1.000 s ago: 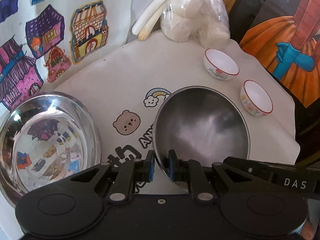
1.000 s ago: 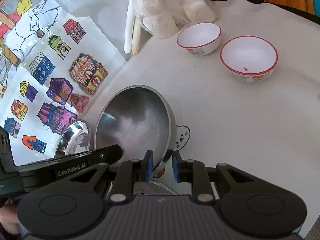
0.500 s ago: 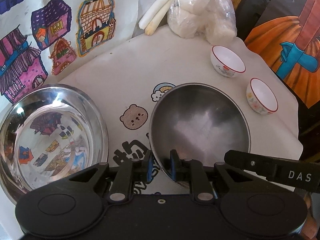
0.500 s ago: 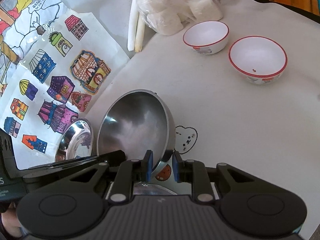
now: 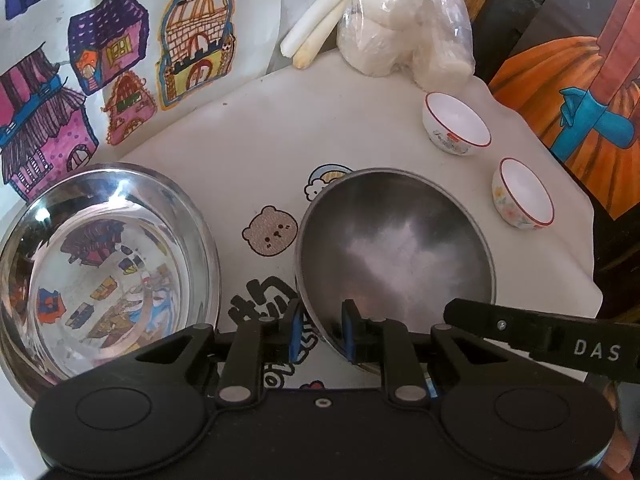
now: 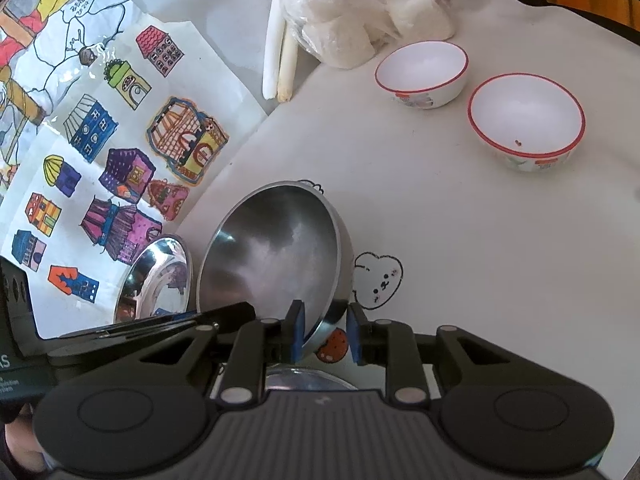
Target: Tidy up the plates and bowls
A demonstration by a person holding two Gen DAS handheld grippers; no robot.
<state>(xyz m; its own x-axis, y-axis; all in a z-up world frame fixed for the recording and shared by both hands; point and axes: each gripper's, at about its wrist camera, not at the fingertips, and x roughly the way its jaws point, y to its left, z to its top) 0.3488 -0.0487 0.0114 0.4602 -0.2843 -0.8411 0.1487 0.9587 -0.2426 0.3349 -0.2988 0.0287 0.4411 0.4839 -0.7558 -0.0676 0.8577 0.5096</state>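
Observation:
A matte steel bowl (image 5: 394,256) (image 6: 276,256) sits on the white cloth, its opening tipped toward the left in the right wrist view. My left gripper (image 5: 321,334) straddles its near rim, one pad inside and one outside. Its jaws are opening and stand off the metal. My right gripper (image 6: 326,334) straddles the same rim further round. Its jaws are opening too, with a gap at the outer pad. A shiny steel bowl (image 5: 100,272) (image 6: 156,280) rests just to the left. Two small white red-rimmed bowls (image 5: 456,128) (image 5: 522,198) (image 6: 422,72) (image 6: 526,120) stand further off to the right.
A bag of white buns (image 5: 404,36) and two pale stalks (image 5: 320,28) lie at the back. Coloured house drawings (image 5: 112,40) cover the left side. The cloth's edge (image 5: 588,280) drops off on the right beside a pumpkin painting (image 5: 560,80). Another steel rim (image 6: 308,378) shows under my right gripper.
Both pairs of jaws have spread wider around the matte bowl's rim. The bowl and both hands have stayed about where they were.

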